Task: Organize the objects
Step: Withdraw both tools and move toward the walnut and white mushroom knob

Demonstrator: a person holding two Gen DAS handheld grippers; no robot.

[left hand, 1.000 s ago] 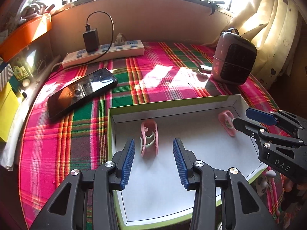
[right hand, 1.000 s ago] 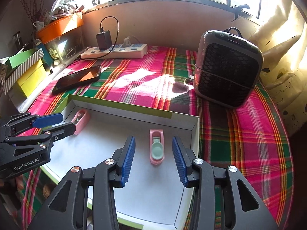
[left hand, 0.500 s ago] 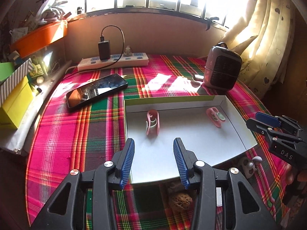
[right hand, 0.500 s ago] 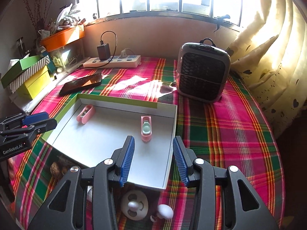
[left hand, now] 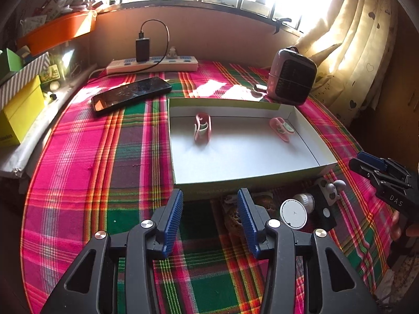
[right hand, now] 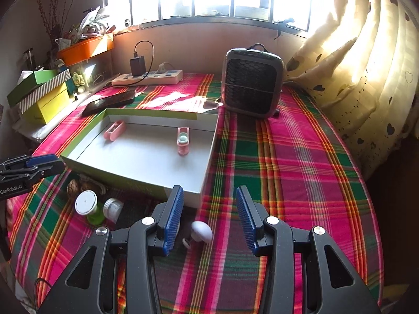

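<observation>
A shallow white box with green sides [left hand: 311, 154] [right hand: 209, 154] lies on the plaid cloth. Two pink clips lie inside it, one at the back left [left hand: 202, 130] [right hand: 114, 130] and one at the back right [left hand: 281, 128] [right hand: 183, 140]. Small items sit in front of the box: a white-lidded green jar [left hand: 293, 213] [right hand: 87, 206], a clear jar [right hand: 113, 208], walnuts [right hand: 73, 186] and a white mushroom-shaped piece [right hand: 201, 231]. My left gripper [left hand: 209, 217] is open and empty, near the box's front edge. My right gripper [right hand: 209, 216] is open and empty above the mushroom piece.
A phone [left hand: 131, 94] lies left of the box. A power strip with a charger [left hand: 152, 64] runs along the back wall. A small heater [right hand: 252, 90] stands behind the box on the right. Stacked boxes [right hand: 42, 96] sit at the left edge. Curtains hang on the right.
Both grippers have pulled back and up from over the box, so it now lies farther ahead. The small items in front of the box have come into view. Both clips stay inside.
</observation>
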